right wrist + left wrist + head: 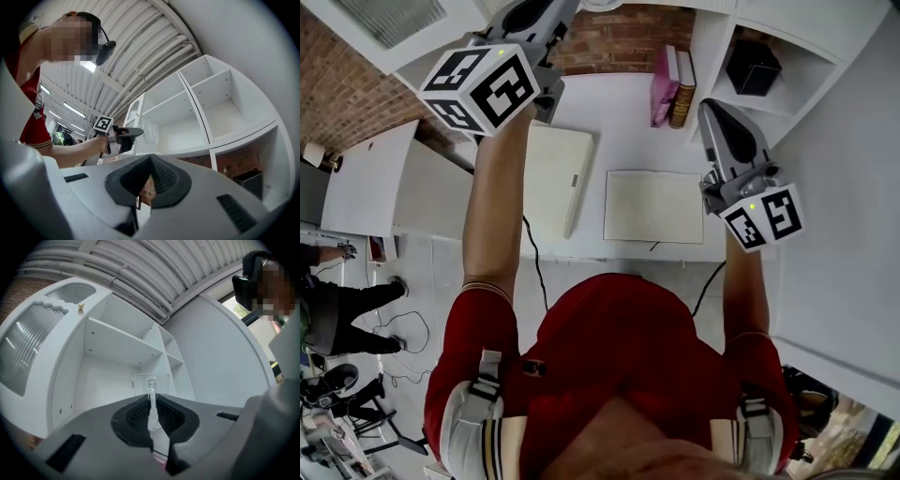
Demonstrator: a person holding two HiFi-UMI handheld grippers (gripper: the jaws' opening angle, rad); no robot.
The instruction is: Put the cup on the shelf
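A clear glass cup [140, 383] hangs in front of an empty compartment of the white shelf [123, 342]. My left gripper [151, 400] is shut on the cup's rim, which stands edge-on between the pads. The right gripper view shows the same cup [151, 131] held up by the left gripper [139, 133] before the shelf's [220, 108] upper left compartment. My right gripper [151, 158] is shut with nothing in it, lower and to the right. From the head view the right gripper [713, 106] points toward the shelf [797, 70], and the left gripper's marker cube [483, 86] is raised at the top left.
Below lies a white desk [628, 103] with a closed white book [555, 176], a white pad [653, 206] and upright books [673, 86]. A black box [754, 66] sits in a lower shelf compartment. Another person [342, 314] stands at far left.
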